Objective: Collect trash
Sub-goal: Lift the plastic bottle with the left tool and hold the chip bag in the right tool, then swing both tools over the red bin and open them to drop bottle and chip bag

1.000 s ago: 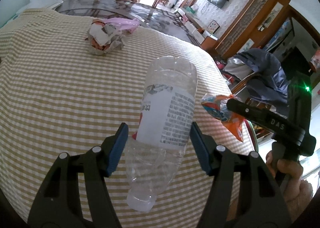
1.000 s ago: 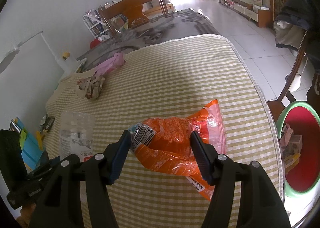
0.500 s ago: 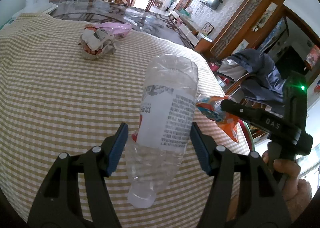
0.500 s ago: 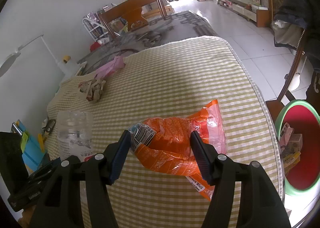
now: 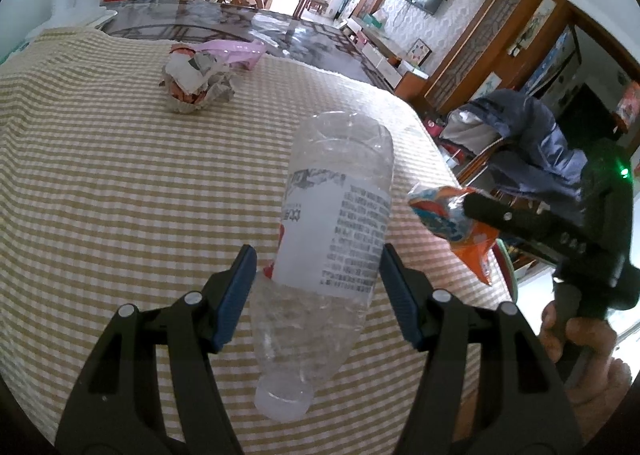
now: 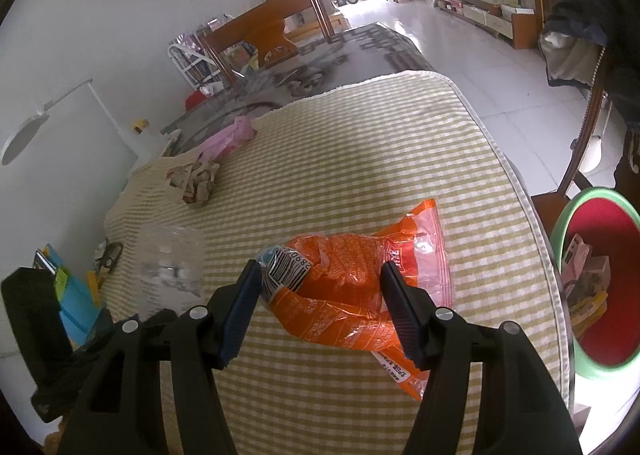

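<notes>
Crumpled paper (image 5: 195,89) shifted slightly in view, bottle (image 5: 326,255) still gripped

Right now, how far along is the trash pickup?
Partly done. The red bin beside the table already holds some scraps. In hand: the left hand-held gripper grips a clear plastic bottle; the right hand-held gripper grips an orange snack bag. Left on the checked cloth: a crumpled paper wad and a pink plastic bag.

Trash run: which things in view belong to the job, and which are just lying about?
Job:
- plastic bottle, in left gripper
- orange wrapper, in right gripper
- crumpled paper
- pink bag
- bin

Lying about:
- jacket on chair
- checked cloth
</notes>
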Demonstrator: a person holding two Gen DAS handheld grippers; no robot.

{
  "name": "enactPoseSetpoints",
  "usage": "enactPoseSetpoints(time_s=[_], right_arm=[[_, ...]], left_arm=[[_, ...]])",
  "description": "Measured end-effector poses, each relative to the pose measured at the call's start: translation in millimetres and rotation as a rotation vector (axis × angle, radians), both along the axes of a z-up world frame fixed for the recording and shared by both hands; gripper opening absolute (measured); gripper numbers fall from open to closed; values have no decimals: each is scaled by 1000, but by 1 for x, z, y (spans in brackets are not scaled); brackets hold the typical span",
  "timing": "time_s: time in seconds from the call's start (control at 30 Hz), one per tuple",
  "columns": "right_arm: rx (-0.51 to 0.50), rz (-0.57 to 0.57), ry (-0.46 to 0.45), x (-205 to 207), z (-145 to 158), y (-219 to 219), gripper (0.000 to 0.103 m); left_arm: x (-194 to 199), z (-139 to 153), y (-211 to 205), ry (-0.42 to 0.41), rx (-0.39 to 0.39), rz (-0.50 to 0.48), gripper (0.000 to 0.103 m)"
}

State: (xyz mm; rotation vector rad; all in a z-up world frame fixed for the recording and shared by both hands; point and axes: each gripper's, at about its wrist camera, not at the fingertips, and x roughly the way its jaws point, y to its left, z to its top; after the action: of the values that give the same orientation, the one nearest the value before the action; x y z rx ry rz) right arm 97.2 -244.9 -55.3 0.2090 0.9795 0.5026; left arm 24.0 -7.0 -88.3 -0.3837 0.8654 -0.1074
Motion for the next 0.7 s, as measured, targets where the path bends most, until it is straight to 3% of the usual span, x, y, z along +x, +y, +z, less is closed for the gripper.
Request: enactPoseSetpoints(time_s=[0.37,0.7], right_arm=[[69,-17,-41,-24,13,-20,60],[148,-36,-74,-41,24,-44,60]], left_arm=[[-27,23,-35,-55,75,-25,61],[-30,51,-57,-95,81,-27,61]])
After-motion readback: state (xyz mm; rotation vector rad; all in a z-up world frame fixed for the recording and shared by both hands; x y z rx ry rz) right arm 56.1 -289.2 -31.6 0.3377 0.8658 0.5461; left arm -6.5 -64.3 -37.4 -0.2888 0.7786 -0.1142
